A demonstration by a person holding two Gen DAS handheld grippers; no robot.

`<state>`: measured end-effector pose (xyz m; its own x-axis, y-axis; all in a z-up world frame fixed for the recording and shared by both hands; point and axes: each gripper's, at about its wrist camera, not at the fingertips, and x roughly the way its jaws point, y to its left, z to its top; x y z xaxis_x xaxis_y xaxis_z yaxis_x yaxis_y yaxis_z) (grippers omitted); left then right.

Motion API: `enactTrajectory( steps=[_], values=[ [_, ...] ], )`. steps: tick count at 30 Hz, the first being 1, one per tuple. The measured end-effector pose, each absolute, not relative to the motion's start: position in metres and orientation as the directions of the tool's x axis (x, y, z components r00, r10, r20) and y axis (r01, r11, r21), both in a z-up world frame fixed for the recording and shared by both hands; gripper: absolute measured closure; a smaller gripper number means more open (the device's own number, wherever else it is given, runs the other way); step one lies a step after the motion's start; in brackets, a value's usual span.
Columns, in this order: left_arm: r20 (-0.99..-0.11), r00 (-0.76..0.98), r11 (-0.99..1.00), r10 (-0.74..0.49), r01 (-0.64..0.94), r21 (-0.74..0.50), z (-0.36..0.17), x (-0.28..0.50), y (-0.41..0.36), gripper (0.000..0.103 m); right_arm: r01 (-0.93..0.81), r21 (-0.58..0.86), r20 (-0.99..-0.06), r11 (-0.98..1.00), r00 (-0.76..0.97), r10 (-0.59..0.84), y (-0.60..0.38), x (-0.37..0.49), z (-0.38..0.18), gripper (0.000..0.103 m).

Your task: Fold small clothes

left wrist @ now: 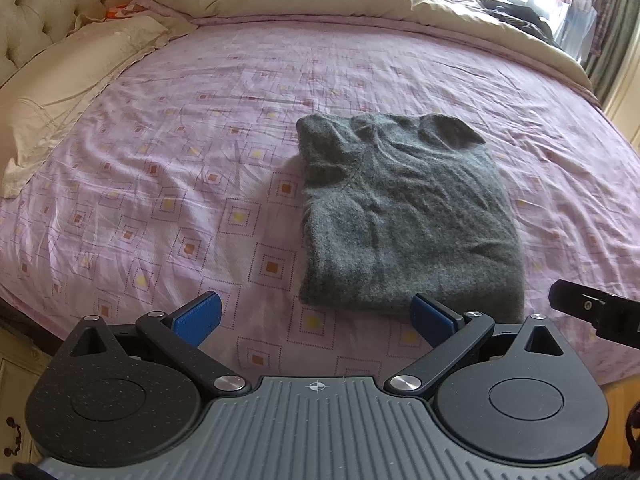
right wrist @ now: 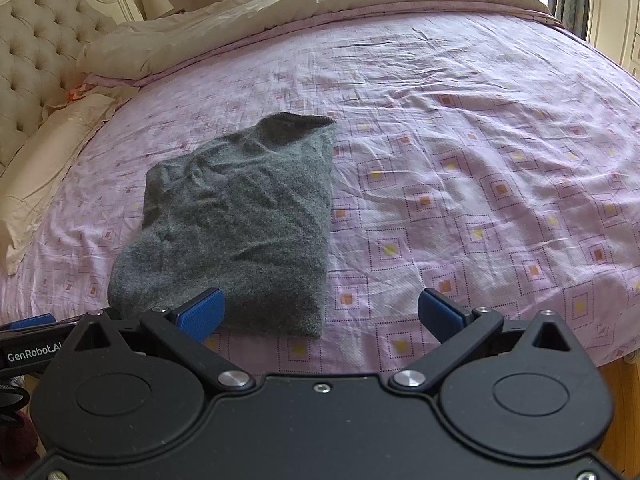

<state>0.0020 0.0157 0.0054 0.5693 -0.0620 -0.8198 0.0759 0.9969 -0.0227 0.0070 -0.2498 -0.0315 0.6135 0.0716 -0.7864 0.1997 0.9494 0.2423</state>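
On the bed [left wrist: 200,128] lies one folded grey sweater [left wrist: 404,216], perhaps in several layers. My two tools, left tool [left wrist: 316,316] and right tool [right wrist: 320,312], hover just before its near edge, both spread wide, gripping nothing.

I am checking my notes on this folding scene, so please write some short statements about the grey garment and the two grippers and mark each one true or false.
1. The grey sweater lies folded on the purple bedsheet. True.
2. The left gripper is shut on the sweater. False: its fingers are spread apart and hold nothing.
3. The right gripper is open. True.
4. The sweater hangs over the headboard. False: it rests flat in the middle of the bed.
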Motion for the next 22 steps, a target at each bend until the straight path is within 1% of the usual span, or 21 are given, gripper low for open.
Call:
enactTrajectory(
  steps=[6, 22],
  values=[
    [-0.824, 0.561, 0.996, -0.076, 0.078, -0.039, 0.0047, 0.0037, 0.0159, 0.001, 0.202, 0.242, -0.788, 0.949, 0.612, 0.071, -0.2508, 0.0075, -0.0321, 0.0],
    [-0.826, 0.56, 0.996, -0.071, 0.085, -0.029, 0.0036, 0.009, 0.015, 0.001, 0.208, 0.237, -0.797, 0.949, 0.6, 0.068, -0.2507, 0.0147, -0.0342, 0.0]
  ],
)
